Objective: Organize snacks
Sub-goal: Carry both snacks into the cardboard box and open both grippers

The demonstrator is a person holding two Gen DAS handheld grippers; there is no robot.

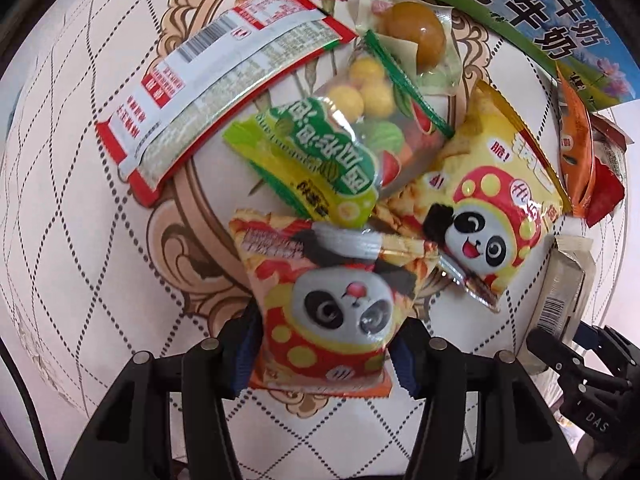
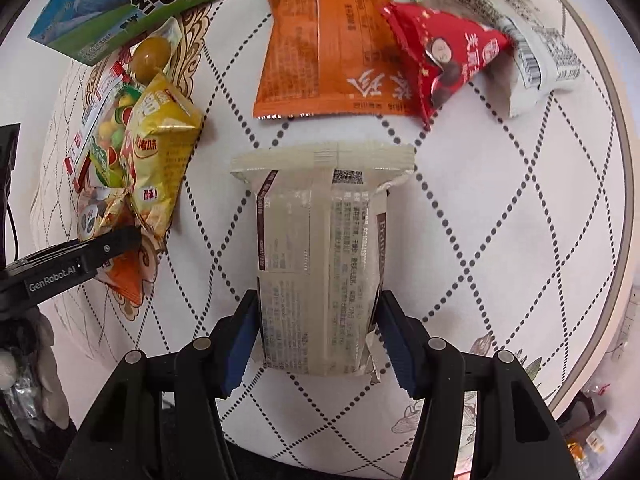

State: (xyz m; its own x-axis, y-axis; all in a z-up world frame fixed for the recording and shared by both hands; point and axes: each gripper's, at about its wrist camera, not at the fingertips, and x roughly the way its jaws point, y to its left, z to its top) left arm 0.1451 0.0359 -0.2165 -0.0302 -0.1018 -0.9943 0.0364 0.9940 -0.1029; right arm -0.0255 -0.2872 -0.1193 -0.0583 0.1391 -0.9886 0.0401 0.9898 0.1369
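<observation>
The left gripper points down at the table with its blue pads closed on both sides of a red-and-orange panda snack bag. The bag's long axis runs straight out from the jaws. Just beyond the bag's far end lies a crowded pile: a green-and-yellow candy pack, a clear bag of fruit gummies, and a yellow panda chip bag to the right. A red-and-white wrapper lies barcode-up to the far left. Open patterned tablecloth spreads to the left of the claw.

The right gripper has its pads pressed on the sides of a pale translucent packet, fine print up, long axis pointing away from the jaws. Ahead lie an orange packet and a red triangular pouch; bare cloth lies to the right, up to the table rim. The neighbouring tool reads "GenRobot.AI"; a milk carton stands far left.
</observation>
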